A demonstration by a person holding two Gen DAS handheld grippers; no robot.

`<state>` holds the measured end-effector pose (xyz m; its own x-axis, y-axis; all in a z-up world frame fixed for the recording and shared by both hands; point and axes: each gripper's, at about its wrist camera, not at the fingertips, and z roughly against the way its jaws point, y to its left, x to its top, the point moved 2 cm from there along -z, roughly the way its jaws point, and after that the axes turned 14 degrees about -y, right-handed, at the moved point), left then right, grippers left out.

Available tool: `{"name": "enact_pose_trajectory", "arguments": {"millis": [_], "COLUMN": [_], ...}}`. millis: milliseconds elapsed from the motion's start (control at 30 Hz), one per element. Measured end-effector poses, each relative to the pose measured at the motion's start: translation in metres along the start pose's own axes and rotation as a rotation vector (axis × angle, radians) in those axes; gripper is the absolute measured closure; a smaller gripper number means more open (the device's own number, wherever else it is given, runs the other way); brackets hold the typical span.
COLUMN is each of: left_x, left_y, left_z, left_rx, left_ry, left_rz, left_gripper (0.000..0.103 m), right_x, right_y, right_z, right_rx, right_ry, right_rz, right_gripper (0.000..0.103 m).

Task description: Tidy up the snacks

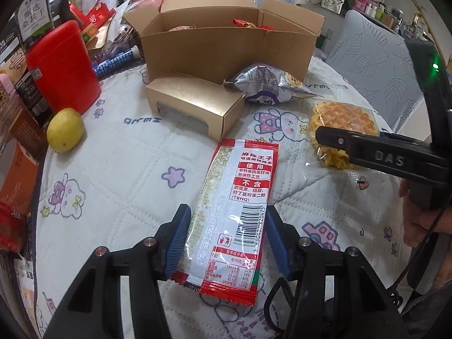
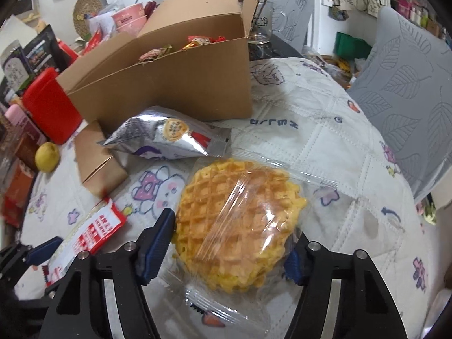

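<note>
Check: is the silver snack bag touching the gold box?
Touching. The left wrist view shows the silver snack bag with its crimped end resting against the gold box top edge.
</note>
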<state>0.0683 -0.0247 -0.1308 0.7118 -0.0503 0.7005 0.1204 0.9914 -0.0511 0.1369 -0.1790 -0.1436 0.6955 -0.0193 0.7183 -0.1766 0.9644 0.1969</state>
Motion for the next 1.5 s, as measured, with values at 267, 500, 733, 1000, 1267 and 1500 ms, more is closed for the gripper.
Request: {"name": "enact_pose_trajectory", "arguments": {"millis": [267,500,733,1000,1267,1500], "left_x": [-0.01,-0.017,-0.017,-0.017,-0.015,-0.012], "left_y": [-0.003,-0.013,-0.011,-0.013,-0.002,0.004], "left_z": [0.018,0.022,0.001,-0.003,0.003,0.021], "left_rx": [-0.011,-0.037,-0.032,-0.023,-0.028,0.009], "left_ry": [0.0,0.016,0.068,0.02,0.003,-0.049], "left_rz": [0.015,-0.009,0.011,-0.035,-0.013,-0.027], "left_gripper": [0.05,0.05,0.048,0.044,0.058,0.058], "right_x": [-0.027,-0.045,-0.045,-0.042,-0.047,-0.055], "right_y": [0.008,-0.001,0.003,0.018,0.03,0.041], "right_z": [0.043,0.065,0.065,0.059,0.053,0.042], "right_rx": [0.173,0.182,0.128,0.091,0.069,0.007], "right_ry": [0.06,0.077,0.031,-0.006,0.025,0.056], "right_rz": [0.092,0.117,0.097,0.081,0.072,0.074], "right_gripper": [0.036,0.037,0.012,0.004,0.004,0.004]}}
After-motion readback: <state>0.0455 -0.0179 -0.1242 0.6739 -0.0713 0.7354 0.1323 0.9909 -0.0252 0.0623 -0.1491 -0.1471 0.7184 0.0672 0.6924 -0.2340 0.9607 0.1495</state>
